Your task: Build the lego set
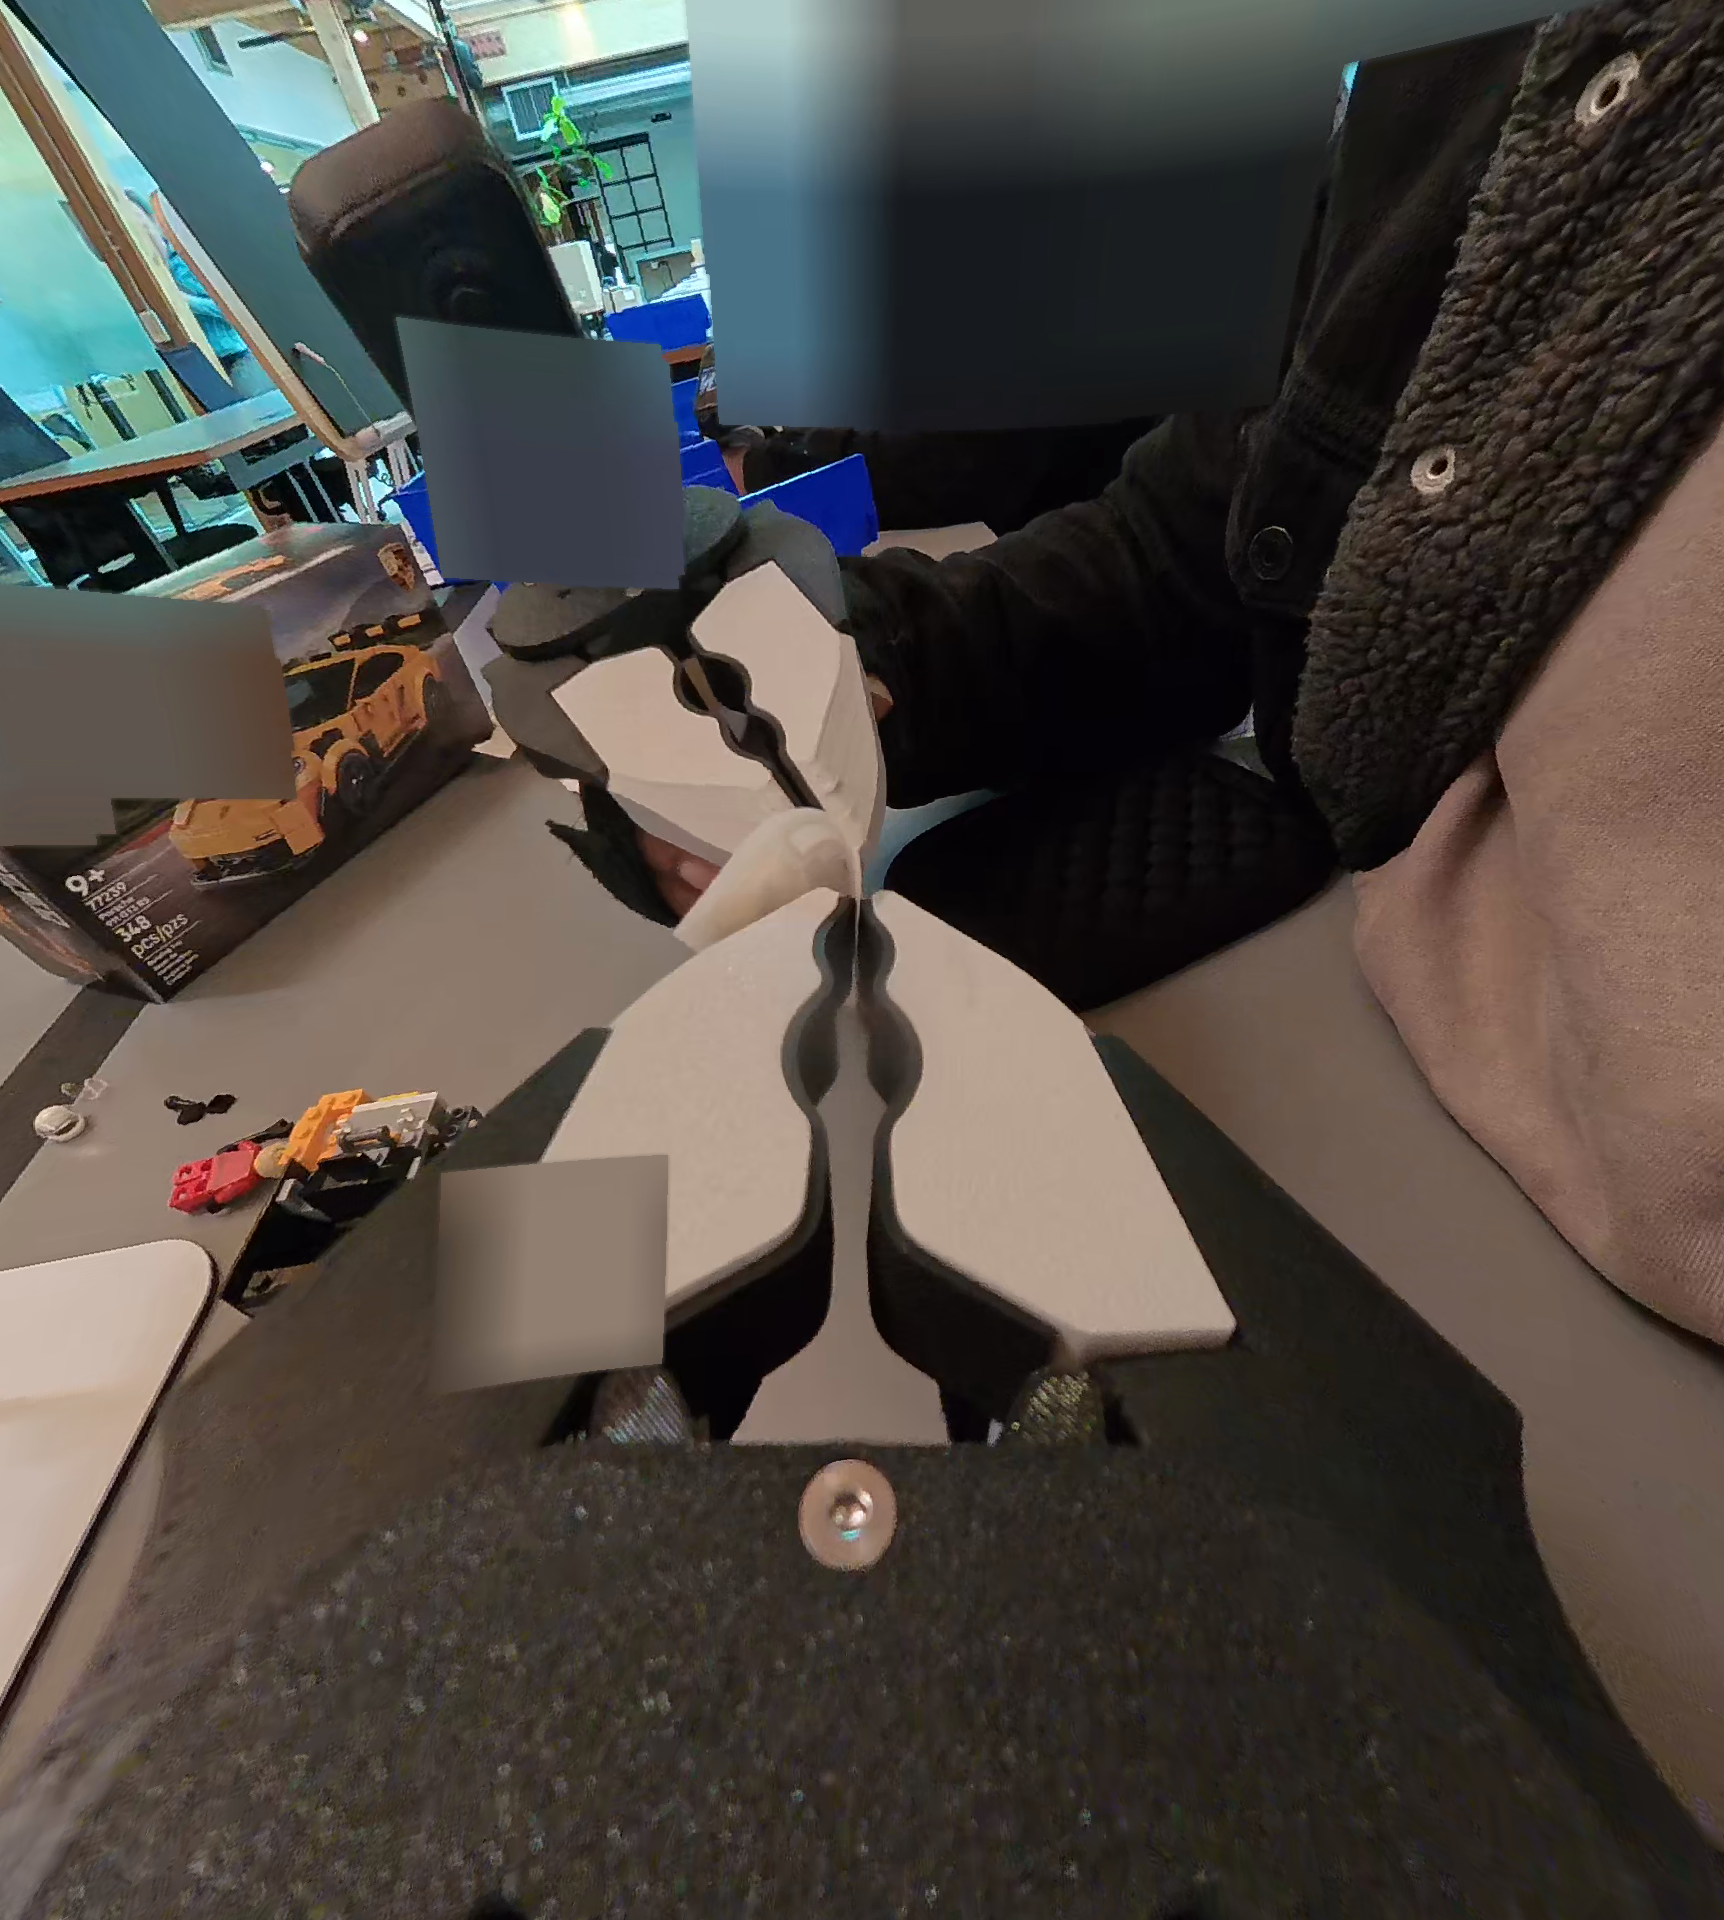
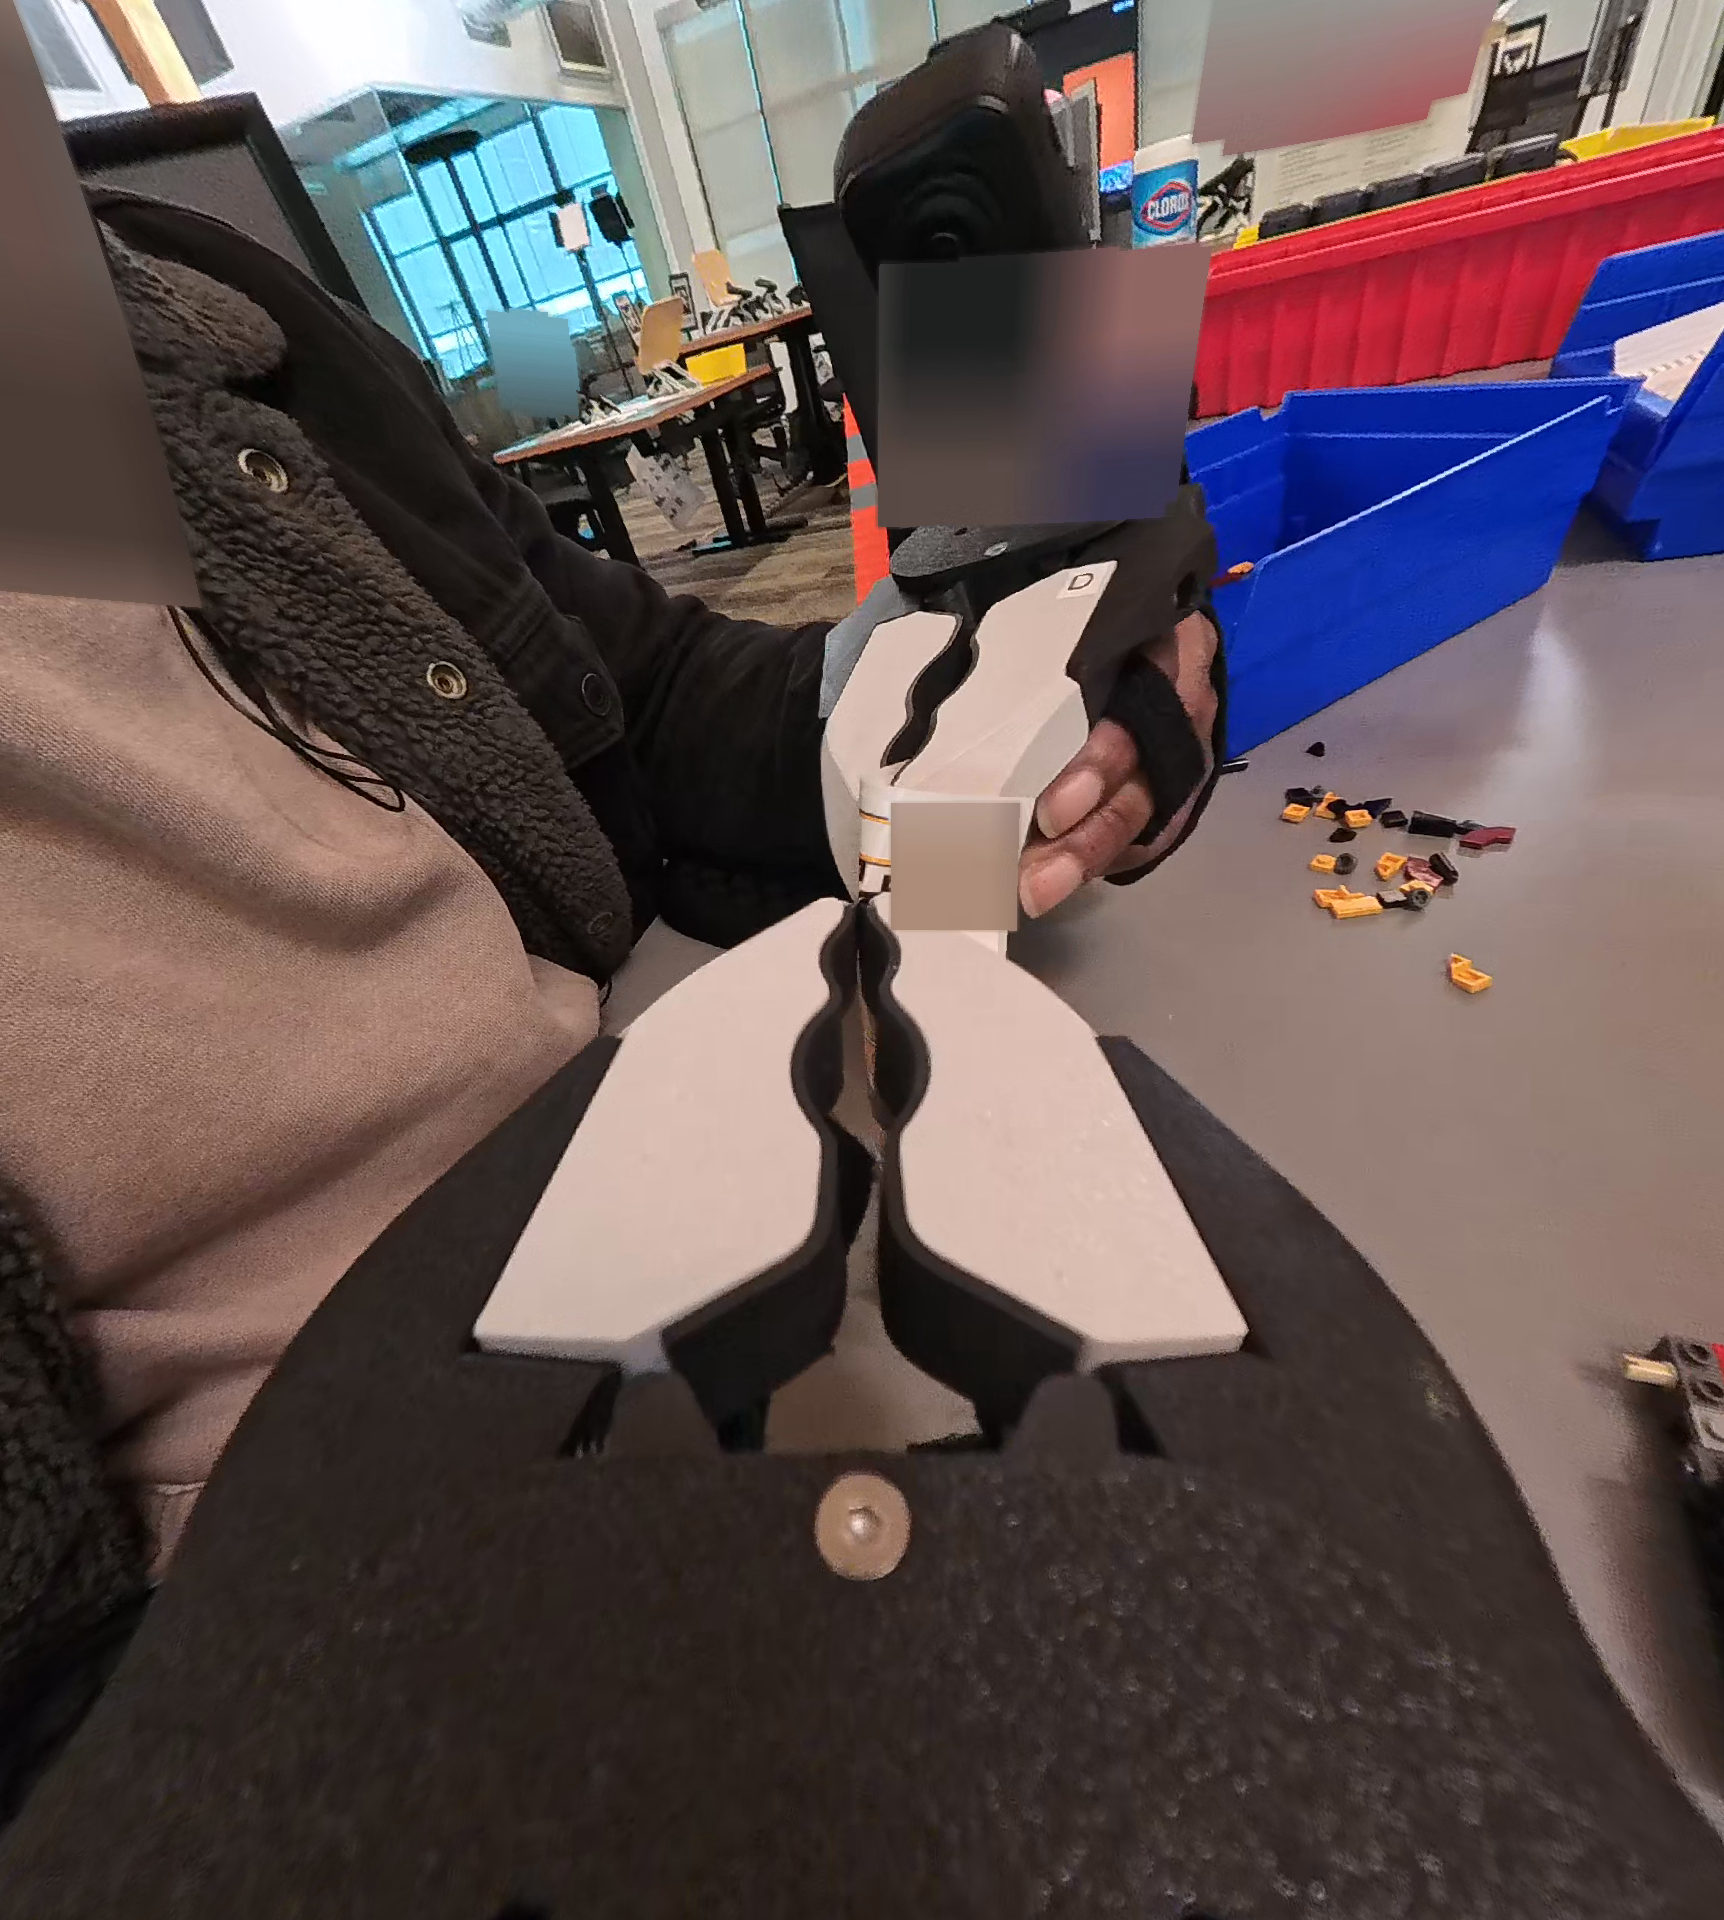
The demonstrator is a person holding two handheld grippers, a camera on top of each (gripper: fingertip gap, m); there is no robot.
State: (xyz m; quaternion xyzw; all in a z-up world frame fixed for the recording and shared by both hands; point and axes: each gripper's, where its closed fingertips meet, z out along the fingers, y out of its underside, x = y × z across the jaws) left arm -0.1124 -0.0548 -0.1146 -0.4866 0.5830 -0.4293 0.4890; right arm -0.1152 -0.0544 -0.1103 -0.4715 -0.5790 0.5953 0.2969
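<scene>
Both grippers, left; right, pinch one white bag.

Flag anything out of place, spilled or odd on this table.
Small orange and dark lego pieces lie scattered loose on the grey table, outside the blue bins. One orange piece sits apart. Both grippers pinch a white sheet between them.

Your left wrist view looks along its own fingers, close, facing the right gripper and your jacket; right wrist view faces back at the left gripper; both share the grey table
</scene>
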